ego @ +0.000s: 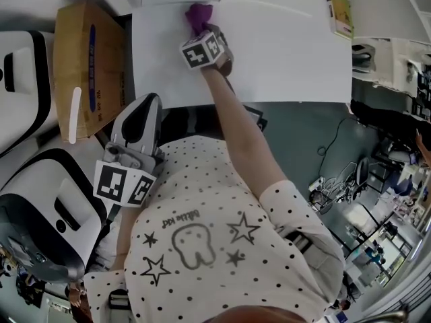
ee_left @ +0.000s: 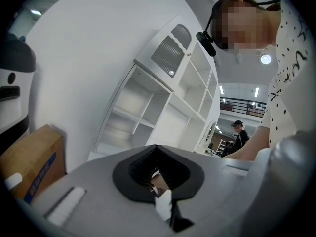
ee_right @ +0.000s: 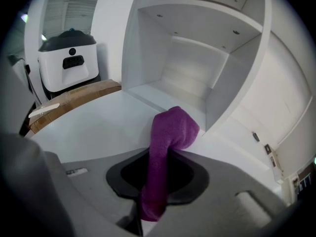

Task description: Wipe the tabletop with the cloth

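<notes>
cloth [ee_right: 170, 132]: fuzzy terry, soft plush nap | tabletop [ego: 283, 52]: smooth matt white, laminate-ish | box [ego: 104, 79]: plain brown cardboard, matt | shelf [ee_right: 197, 58]: smooth white, slight sheen

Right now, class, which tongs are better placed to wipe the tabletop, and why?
Right. The right tongs grip the purple cloth on the tabletop, at its far side. The left tongs hold no cloth and sit back off it.

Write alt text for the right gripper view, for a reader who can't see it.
The right gripper is shut on a purple cloth whose free end curls over at the white tabletop, before an open white shelf unit. At left stand a cardboard box and a white machine.
</notes>
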The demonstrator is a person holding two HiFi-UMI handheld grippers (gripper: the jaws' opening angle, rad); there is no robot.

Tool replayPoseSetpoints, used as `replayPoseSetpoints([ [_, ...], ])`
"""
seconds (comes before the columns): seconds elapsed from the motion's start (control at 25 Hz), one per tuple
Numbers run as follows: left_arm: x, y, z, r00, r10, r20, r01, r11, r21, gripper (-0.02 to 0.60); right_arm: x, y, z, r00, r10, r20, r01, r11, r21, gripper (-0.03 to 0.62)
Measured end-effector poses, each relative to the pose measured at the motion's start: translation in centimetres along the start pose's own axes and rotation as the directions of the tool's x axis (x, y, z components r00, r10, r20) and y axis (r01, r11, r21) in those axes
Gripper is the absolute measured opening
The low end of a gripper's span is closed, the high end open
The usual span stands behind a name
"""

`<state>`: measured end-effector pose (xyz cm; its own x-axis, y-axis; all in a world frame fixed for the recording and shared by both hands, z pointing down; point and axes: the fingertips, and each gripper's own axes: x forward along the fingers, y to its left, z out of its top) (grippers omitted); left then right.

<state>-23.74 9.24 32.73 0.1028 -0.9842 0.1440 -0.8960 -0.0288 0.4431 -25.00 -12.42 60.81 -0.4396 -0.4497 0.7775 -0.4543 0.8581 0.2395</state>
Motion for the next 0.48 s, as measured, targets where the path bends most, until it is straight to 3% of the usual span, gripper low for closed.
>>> replayPoseSetpoints([
  [0.48, -0.9, 1.5, 0.6, 1.0, 0.014, 0.017, -0.014, 1.0, -0.01, -0.015, 0.3, 1.4, 0.9, 1.0, 0.004, -0.004, -0.004, 1.0, -0.013, 0.066],
])
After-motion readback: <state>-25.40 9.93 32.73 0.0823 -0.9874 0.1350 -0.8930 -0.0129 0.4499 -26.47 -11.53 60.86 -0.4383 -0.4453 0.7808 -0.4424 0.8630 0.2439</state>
